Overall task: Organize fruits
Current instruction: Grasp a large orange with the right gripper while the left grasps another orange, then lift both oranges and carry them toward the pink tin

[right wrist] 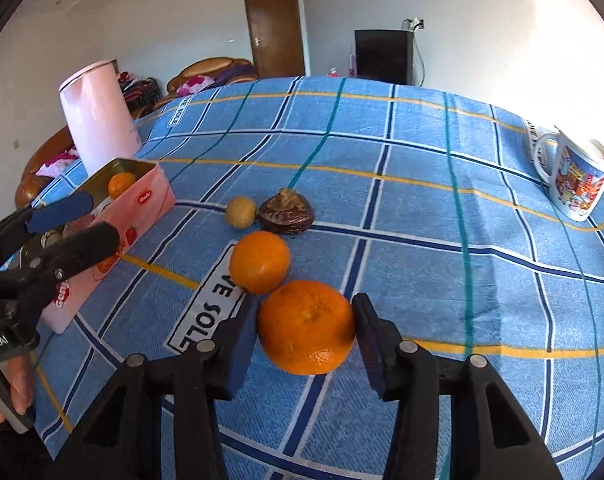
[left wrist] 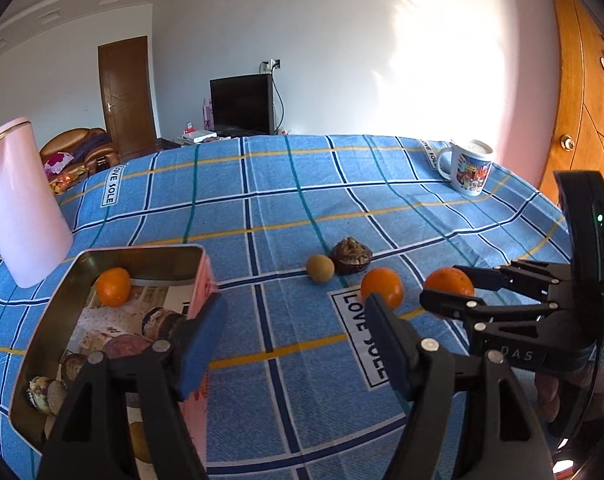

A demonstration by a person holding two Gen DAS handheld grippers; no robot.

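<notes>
Now the right gripper [right wrist: 305,336] clasps a large orange [right wrist: 306,327] between its pads, just above the blue checked bench [right wrist: 421,272]. Beside it lies a second orange [right wrist: 260,262]. Leftward, the left gripper [left wrist: 294,340] hangs wide open, one finger over the tin [left wrist: 142,258] holding a third orange [left wrist: 114,286].

I'm working in a home living room: beyond my jaws stand a television [left wrist: 242,104], a wooden door [left wrist: 128,94] and a cushioned sofa [left wrist: 78,150], past the table's checked blue tablecloth [left wrist: 286,200].
</notes>
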